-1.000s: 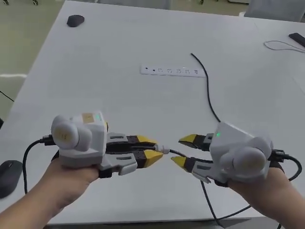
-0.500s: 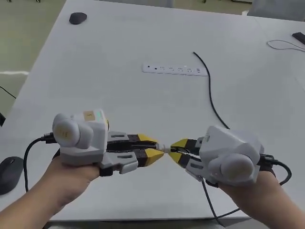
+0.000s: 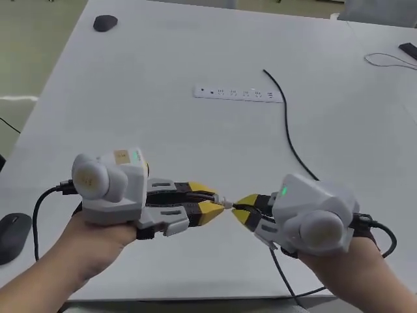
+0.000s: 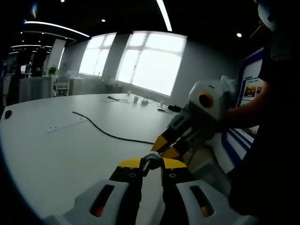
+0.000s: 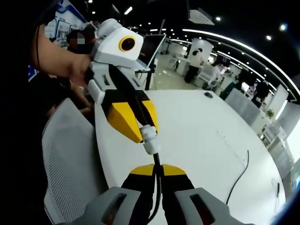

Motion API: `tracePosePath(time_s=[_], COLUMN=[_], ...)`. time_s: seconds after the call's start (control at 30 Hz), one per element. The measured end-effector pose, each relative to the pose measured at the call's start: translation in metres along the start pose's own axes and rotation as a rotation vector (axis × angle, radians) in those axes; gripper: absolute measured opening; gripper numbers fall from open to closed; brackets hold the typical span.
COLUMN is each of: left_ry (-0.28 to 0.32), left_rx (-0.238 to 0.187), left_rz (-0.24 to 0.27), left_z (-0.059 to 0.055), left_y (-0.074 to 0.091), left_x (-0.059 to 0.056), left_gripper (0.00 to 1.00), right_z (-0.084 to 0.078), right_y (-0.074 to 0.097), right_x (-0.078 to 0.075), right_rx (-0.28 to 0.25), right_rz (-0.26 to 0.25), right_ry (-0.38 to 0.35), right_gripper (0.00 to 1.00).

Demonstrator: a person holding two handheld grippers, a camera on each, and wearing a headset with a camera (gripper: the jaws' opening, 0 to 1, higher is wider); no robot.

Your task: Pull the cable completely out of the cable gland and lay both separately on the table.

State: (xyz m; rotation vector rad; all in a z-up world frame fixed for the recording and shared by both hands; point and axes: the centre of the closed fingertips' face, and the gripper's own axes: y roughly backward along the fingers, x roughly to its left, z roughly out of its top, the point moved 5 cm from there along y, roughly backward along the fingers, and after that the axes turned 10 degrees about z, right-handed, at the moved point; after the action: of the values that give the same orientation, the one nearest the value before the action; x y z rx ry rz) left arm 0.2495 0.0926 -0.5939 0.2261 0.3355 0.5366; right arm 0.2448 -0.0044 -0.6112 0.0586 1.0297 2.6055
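My left gripper [image 3: 219, 204] is held above the near table edge, shut on a small white cable gland [image 3: 225, 204]. Between the left gripper's [image 4: 151, 165] yellow tips the gland [image 4: 152, 159] shows in its own view. A thin black cable [image 3: 287, 134] comes out of the gland and passes straight into my right gripper [image 3: 242, 209], which is shut on it just right of the gland. In the right gripper view the cable [image 5: 157, 165] runs from my right gripper [image 5: 156, 170] up to the gland [image 5: 150, 138], held by the left gripper [image 5: 138, 123]. The two grippers' tips nearly touch.
A white power strip [image 3: 238, 94] lies mid-table with the cable curving past it. One dark mouse [image 3: 104, 23] sits at the far left corner, another [image 3: 13, 236] at the near left edge. A thin white wire [image 3: 384, 62] lies far right. A mesh chair [image 5: 70, 154] stands below the table edge.
My right gripper has moved left to the left gripper's tips and gone from open to shut on the cable beside the gland. The left gripper has stayed put.
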Motion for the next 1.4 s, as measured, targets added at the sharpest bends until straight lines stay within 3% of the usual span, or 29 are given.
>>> tracePosePath(time_s=[0.43,0.73,1.17,1.4], left_ry=[0.015,0.022,0.043,0.053], left_rx=[-0.015,-0.023,-0.002,-0.003], left_rz=[0.010,0.025,0.089,0.134], left_z=[0.003,0.004,-0.004,-0.003], left_y=[0.000,-0.002,-0.005,-0.006], left_x=[0.001,0.000,-0.001,-0.001], left_gripper=[0.15,0.15,0.15,0.15], right_z=[-0.027,-0.045,-0.066,-0.075], right_y=[0.007,0.013,0.014,0.020], right_x=[-0.010,-0.011,-0.010,-0.017], right_rx=[0.003,0.010,0.020,0.024], right_rz=[-0.015,-0.010,0.046,0.073], right_ry=[-0.148,-0.205,-0.208,-0.200], right_gripper=[0.00,0.00,0.00,0.00])
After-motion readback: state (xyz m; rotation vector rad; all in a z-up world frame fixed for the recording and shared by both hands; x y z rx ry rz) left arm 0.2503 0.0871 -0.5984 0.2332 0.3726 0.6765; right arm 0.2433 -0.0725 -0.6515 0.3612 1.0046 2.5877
